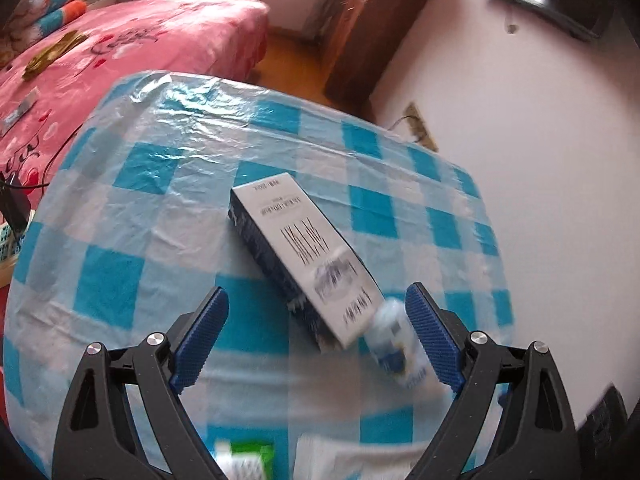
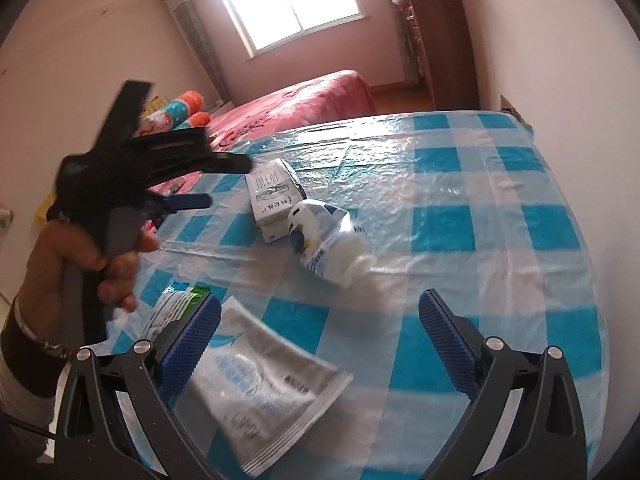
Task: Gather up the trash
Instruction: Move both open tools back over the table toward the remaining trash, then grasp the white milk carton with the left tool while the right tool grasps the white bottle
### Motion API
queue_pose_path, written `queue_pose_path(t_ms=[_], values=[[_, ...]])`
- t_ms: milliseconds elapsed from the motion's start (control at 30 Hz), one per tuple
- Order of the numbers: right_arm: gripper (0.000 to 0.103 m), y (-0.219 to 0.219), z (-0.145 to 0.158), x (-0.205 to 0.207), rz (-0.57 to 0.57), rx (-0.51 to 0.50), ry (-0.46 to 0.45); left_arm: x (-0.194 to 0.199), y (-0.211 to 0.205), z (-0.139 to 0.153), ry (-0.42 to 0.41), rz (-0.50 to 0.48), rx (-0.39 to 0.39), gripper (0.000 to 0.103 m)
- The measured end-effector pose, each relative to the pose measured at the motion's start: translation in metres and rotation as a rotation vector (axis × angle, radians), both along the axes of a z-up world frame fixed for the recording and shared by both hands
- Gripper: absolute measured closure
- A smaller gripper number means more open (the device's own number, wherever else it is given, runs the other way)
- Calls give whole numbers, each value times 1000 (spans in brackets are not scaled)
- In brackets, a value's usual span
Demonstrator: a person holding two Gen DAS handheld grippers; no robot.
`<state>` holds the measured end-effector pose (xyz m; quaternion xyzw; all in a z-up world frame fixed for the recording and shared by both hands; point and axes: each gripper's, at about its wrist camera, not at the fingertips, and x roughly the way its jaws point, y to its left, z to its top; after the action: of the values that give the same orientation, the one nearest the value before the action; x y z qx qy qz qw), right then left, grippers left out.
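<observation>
Your left tongs [image 1: 316,334] stand wide with nothing between the pads, held above the worktop [image 1: 160,216], which wears a blue-and-white checked cloth under clear plastic. Just ahead of them lies a long white carton [image 1: 304,256] with dark sides, flat on the cloth and slanting from the far left down toward your right finger. A crumpled white-and-blue wrapper [image 1: 394,344] lies at the carton's near end, just beside the inner face of that right finger; motion blur keeps you from telling whether they touch. At the bottom edge of the left wrist view, a green-and-white packet [image 1: 244,460] and a pale sachet [image 1: 332,456] sit close below the tongs. Your right tongs [image 2: 320,334] are also spread wide and hold nothing. From the right wrist view, the silver-white sachet [image 2: 264,392] lies flat just beside the left finger, with the green-and-white packet [image 2: 180,300] partly behind that finger. Farther out on the cloth, the carton [image 2: 272,200] and the crumpled wrapper [image 2: 324,240] lie next to each other. Your left hand [image 2: 80,256] grips the other tool's handle at the left of this view, raised over the worktop's edge. Beyond the worktop stands a bed with a pink cover [image 1: 140,44].
</observation>
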<state>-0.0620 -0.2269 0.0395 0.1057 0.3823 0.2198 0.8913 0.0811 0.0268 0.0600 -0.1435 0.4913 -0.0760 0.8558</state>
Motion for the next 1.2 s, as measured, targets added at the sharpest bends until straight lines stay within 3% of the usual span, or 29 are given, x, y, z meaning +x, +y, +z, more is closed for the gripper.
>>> queue_pose_path(t_ms=[233, 400, 467, 567, 767, 1200], values=[[6, 16, -4, 35, 93, -24, 1, 38, -12, -22, 86, 39, -3, 12], [7, 23, -10, 55, 132, -35, -1, 52, -22, -29, 106, 45, 87, 13], [18, 24, -15, 62, 138, -41, 11, 57, -24, -34, 119, 51, 107, 13], [20, 26, -21, 69, 146, -45, 29, 61, -26, -39, 124, 51, 136, 16], [20, 29, -27, 78, 157, -55, 45, 60, -31, -38, 96, 44, 219, 31], [20, 43, -37, 88, 182, -92, 69, 42, -35, -37, 49, -3, 260, 36]])
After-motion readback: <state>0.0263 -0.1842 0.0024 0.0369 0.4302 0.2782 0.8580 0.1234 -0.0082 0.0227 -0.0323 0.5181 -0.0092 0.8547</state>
